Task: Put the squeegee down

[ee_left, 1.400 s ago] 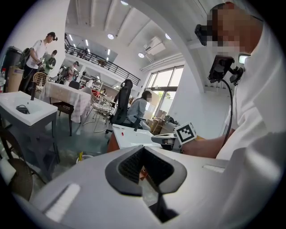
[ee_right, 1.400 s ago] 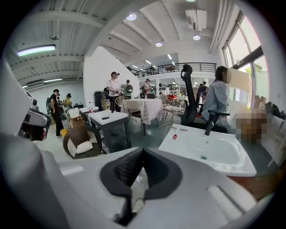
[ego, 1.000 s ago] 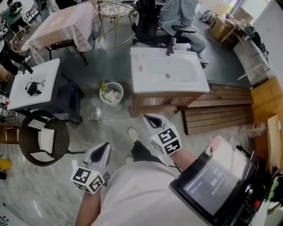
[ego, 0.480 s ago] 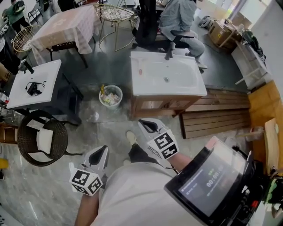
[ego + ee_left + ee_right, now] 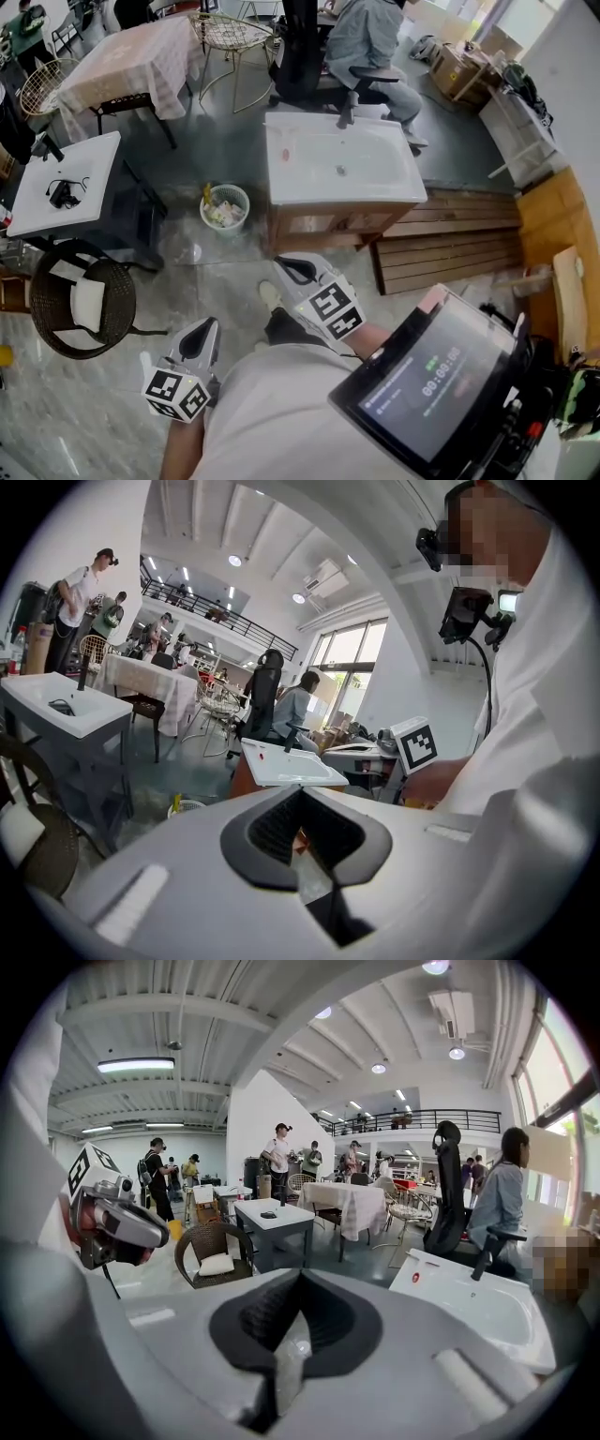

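No squeegee shows in any view. My left gripper (image 5: 202,337) is held low at my left side over the marble floor, jaws shut with nothing between them; the left gripper view shows it (image 5: 302,829) the same way. My right gripper (image 5: 293,270) points toward the white sink (image 5: 394,183) on its wooden cabinet, still short of it, and is shut and empty. From the right gripper view (image 5: 292,1321) that sink (image 5: 478,1321) lies ahead to the right.
A black faucet (image 5: 345,110) stands at the sink's far edge. A white waste basket (image 5: 224,207) sits left of the cabinet. A wicker chair (image 5: 80,302) and white table (image 5: 89,183) stand at left, wooden pallets (image 5: 450,248) at right. People sit and stand behind.
Both grippers have drifted left and lower in the head view, the right one more. Both stay shut and empty.
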A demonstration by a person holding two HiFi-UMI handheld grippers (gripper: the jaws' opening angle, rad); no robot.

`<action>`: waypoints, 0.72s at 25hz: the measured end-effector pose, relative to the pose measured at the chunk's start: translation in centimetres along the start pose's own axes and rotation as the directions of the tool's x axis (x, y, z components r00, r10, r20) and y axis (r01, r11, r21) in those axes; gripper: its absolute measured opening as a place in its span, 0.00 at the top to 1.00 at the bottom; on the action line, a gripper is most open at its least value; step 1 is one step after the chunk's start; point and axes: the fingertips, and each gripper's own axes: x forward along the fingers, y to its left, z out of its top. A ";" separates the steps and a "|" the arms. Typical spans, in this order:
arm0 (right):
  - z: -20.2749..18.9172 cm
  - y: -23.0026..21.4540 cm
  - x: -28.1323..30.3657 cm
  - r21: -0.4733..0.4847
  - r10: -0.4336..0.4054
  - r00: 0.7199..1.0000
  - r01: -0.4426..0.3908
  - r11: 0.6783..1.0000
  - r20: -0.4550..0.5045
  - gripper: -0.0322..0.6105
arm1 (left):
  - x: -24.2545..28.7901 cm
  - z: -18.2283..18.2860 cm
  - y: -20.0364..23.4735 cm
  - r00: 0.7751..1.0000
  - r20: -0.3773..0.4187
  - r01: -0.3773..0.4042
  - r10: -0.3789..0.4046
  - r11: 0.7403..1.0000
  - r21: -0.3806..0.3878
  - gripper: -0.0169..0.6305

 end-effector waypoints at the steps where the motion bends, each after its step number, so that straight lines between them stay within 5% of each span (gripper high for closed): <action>1: 0.0 0.1 0.0 -0.001 0.001 1.000 -0.001 1.000 0.001 0.95 | 0.0 0.0 0.0 1.000 0.000 0.001 -0.001 1.000 0.002 0.96; 18: 1.0 0.6 0.8 -0.001 0.017 1.000 -0.017 1.000 0.020 0.95 | -0.4 -0.4 0.9 1.000 0.005 -0.016 0.016 1.000 -0.015 0.96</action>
